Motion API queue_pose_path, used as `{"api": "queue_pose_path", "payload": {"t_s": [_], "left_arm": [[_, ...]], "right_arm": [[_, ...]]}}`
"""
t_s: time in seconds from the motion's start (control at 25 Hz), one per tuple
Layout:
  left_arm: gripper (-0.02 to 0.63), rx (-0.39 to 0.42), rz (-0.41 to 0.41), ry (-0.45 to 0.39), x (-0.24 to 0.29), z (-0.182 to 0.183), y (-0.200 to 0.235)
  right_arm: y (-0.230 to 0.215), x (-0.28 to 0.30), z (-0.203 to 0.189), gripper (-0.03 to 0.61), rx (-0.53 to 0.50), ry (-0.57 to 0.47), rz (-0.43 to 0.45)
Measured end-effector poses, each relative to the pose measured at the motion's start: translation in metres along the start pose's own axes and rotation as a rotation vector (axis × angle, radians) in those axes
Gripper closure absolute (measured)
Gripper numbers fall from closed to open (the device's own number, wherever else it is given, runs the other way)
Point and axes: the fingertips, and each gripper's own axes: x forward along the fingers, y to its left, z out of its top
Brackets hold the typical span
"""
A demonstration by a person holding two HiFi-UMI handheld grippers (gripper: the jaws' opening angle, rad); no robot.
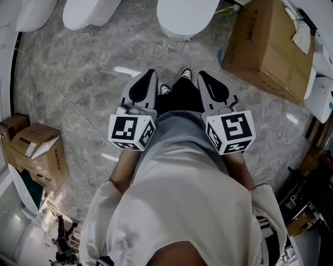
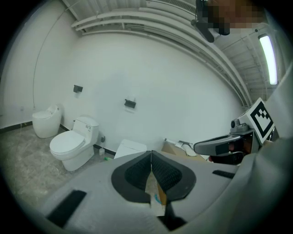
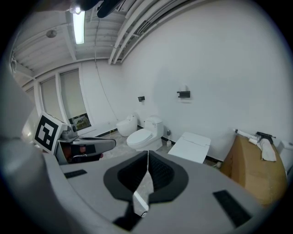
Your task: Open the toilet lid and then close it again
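Observation:
Three white toilets stand along the far wall, all with lids down. In the head view the nearest toilet [image 1: 184,18] is straight ahead of my grippers, well beyond them. In the left gripper view it shows as a flat square lid [image 2: 130,148], in the right gripper view as a white toilet [image 3: 192,146]. My left gripper [image 1: 148,74] [image 2: 151,153] and right gripper [image 1: 202,74] [image 3: 147,153] are held side by side at waist height. Both have their jaws pressed together with nothing between them, and neither touches anything.
A rounded toilet [image 1: 88,11] [image 2: 68,144] [image 3: 145,135] and a third toilet [image 1: 31,13] [image 2: 46,121] [image 3: 126,124] stand further left. A large cardboard box [image 1: 268,47] [image 3: 254,169] sits right of the nearest toilet. Smaller boxes [image 1: 36,150] lie at the left. The floor is grey marble.

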Motion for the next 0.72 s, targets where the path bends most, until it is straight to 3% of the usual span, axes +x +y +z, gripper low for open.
{"api": "queue_pose_path", "payload": {"t_s": [0.32,0.72], "left_arm": [[0.606,-0.006,-0.021,0.027,0.040,0.011,0.008],[0.606,0.013,-0.042,0.065,0.134,0.050,0.026]], "right_arm": [[-0.031,0.024,0.020,0.566,0.033,-0.038,-0.037],[-0.110,0.078,0.053,0.566,0.099,-0.030,-0.081]]}}
